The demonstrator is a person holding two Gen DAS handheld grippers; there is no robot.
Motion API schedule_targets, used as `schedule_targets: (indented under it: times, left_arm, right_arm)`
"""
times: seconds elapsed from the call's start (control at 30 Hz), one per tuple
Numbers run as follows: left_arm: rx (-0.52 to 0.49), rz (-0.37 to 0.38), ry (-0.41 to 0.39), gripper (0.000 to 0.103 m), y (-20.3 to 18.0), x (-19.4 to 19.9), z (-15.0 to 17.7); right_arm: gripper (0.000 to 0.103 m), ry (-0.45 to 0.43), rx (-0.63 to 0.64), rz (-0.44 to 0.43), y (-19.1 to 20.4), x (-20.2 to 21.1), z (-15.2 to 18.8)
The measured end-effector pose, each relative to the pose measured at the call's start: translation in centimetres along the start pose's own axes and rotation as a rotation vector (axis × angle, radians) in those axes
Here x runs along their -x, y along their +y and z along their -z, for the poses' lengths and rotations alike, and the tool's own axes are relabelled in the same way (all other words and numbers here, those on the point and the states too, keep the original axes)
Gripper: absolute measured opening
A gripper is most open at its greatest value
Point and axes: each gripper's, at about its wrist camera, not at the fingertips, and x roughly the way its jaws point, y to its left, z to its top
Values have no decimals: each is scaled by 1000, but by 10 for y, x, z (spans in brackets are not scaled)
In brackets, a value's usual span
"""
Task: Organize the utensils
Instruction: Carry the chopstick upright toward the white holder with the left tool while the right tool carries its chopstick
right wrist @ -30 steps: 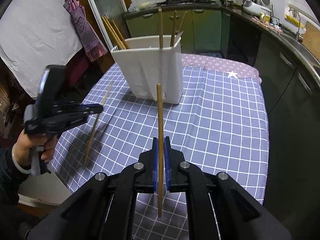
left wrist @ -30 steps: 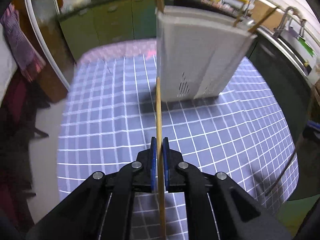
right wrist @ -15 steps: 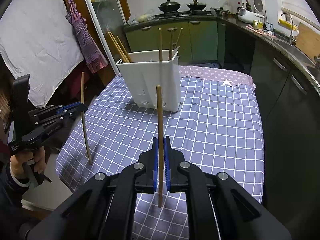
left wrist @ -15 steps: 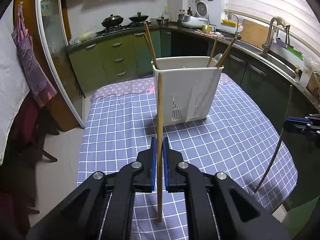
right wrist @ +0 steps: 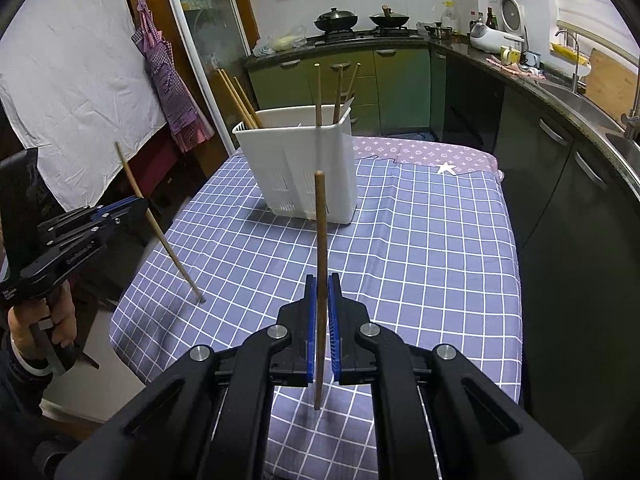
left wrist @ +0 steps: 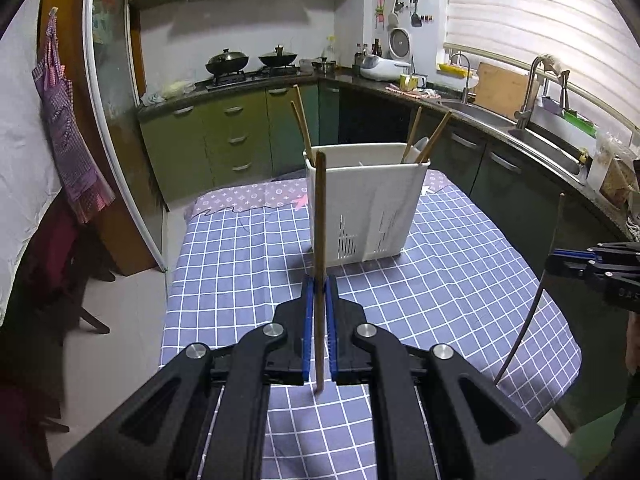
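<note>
Kitchen, checked tablecloth point(left wrist: 248, 264), white caddy point(left wrist: 366, 204) at center. Left gripper point(left wrist: 319, 292) and right gripper point(right wrist: 321, 292) each pinching 1 upright chopstick point(left wrist: 319, 240) mid-shaft. Light, stiff, slippery; best held near middle.

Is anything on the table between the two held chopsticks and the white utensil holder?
Nothing visible: only bare checked tablecloth lies between each hand-held gripper's chopstick (left, right) and the utensil holder.

We see a blue-and-white checked tablecloth point(left wrist: 248, 264) with a mauve patterned end, a white slotted plastic utensil holder point(left wrist: 366, 204), brown wooden chopsticks point(right wrist: 320, 256), and black grippers with blue pads point(right wrist: 311, 328).
</note>
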Motion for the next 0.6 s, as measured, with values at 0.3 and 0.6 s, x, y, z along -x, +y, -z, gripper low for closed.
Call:
schedule_targets:
  times: [0.3, 0.6]
  left_arm:
    - [-16, 10, 5, 6, -4, 3, 4]
    - [-36, 8, 9, 6, -8, 1, 3]
  right_arm:
    - [7, -4, 11, 5, 2, 2, 3]
    - [7, -91, 4, 39, 0, 10, 3]
